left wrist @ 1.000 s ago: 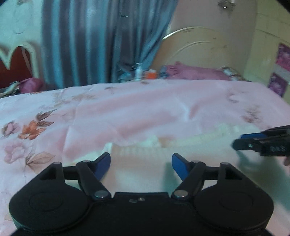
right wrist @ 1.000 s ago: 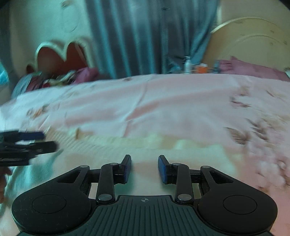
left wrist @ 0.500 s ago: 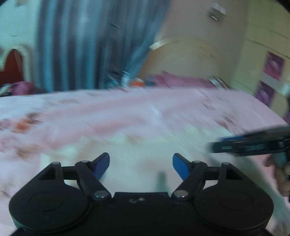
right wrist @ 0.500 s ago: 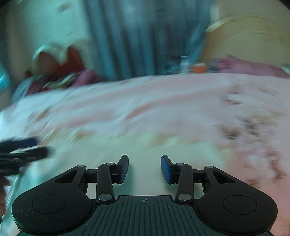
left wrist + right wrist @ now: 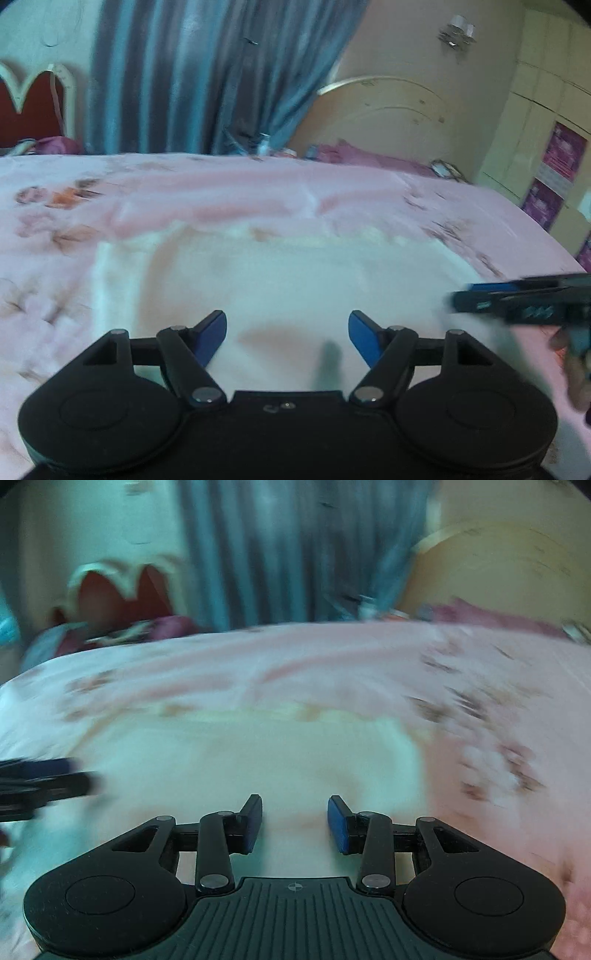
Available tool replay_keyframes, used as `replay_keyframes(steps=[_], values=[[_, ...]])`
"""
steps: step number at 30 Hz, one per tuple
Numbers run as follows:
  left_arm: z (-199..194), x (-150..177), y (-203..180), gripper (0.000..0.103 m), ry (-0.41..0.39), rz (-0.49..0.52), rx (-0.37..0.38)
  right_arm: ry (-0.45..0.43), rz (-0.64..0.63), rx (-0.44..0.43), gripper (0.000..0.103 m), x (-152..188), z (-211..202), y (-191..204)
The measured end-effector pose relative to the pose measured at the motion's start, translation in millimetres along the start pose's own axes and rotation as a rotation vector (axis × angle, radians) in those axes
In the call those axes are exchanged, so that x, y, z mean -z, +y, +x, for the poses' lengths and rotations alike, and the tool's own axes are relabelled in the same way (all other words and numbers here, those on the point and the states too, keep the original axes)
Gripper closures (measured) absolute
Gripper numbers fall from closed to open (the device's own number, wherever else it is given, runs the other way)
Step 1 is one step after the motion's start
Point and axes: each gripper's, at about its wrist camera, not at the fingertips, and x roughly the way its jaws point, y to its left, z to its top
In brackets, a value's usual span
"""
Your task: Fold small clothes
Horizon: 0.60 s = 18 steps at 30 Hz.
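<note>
White garment (image 5: 295, 280) — small, pale, lying flat on a pink floral bedsheet (image 5: 229, 192), spread ahead of and beneath both sets of fingers. Far edge: runs across the sheet beyond the fingertips, slightly uneven, blurred. Left edge, in the left wrist view: a soft vertical fold well outside the left-hand finger. Right edge, in the right wrist view: ends past the right-hand finger, bare sheet beyond it. Left gripper (image 5: 288, 334): jaws wide apart and closing, nothing between the blue pads (image 5: 212, 332), only cloth showing below the gap. Right gripper (image 5: 294, 821): jaws partly open, gap narrower, pads clear of the fabric as far as can be told, nothing held. Each gripper appears at the other's side edge, near but apart, over the cloth's margin. Open room: wide stretch of sheet beyond the garment up to a cream headboard (image 5: 388, 110) and blue curtain (image 5: 207, 74) — clutter only along that far border.
</note>
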Motion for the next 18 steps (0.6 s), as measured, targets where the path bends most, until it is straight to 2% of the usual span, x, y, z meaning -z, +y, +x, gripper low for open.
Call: replay_keyframes(steps=[3, 7, 10, 13, 16, 18], values=[[10, 13, -19, 0.031, 0.053, 0.053, -0.021, 0.078, -0.109, 0.03, 0.064, 15, 17, 26], [-5, 19, -18, 0.032, 0.07, 0.068, -0.064, 0.071, -0.084, 0.047, 0.064, 20, -1, 22], [-26, 28, -22, 0.032, 0.045, 0.063, -0.063, 0.067, -0.048, -0.023, 0.064, 26, -21, 26], [-34, 41, -34, 0.033, 0.046, 0.068, -0.055, 0.094, -0.087, -0.081, 0.064, 47, -32, 47], [-34, 57, -49, 0.035, 0.098, 0.106, -0.087, 0.107, -0.125, -0.059, 0.064, 67, -36, 65], [-39, 66, -54, 0.033, 0.097, 0.127, -0.118, 0.099, -0.153, -0.031, 0.064, 75, -41, 72]])
